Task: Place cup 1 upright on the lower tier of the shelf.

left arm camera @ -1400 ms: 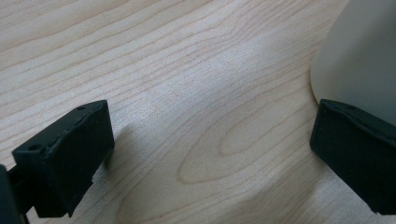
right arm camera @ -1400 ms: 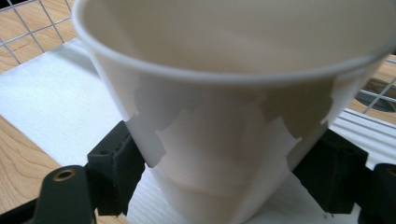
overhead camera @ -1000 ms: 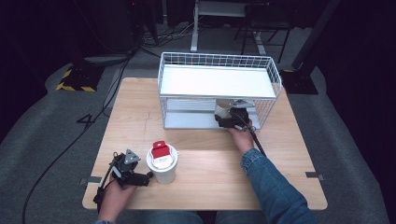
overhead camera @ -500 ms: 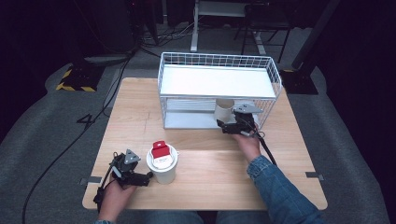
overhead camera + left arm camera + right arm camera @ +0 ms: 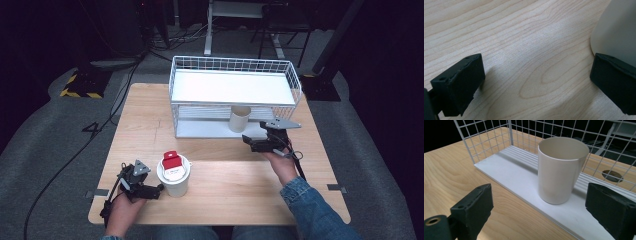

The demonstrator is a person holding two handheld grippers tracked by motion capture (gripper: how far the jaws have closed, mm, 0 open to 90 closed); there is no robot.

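Right hand-held gripper (image 5: 541, 212), jaws just opened wide, holds nothing near the cup (image 5: 561, 170).

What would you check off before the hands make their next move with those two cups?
1. Beige cup stands upright on the lower shelf of the white wire rack: ok.
2. Right gripper is let go of that cup: ok; its jaws have just been opening and stand apart in front of it, nothing between them.
3. White cup with the red-and-white item inside is upright on the wooden table: ok.
4. Left gripper is open beside the white cup: ok.
5. Left gripper's jaw touches the white cup: cannot tell.
6. Rack's top shelf free for a cup: ok.
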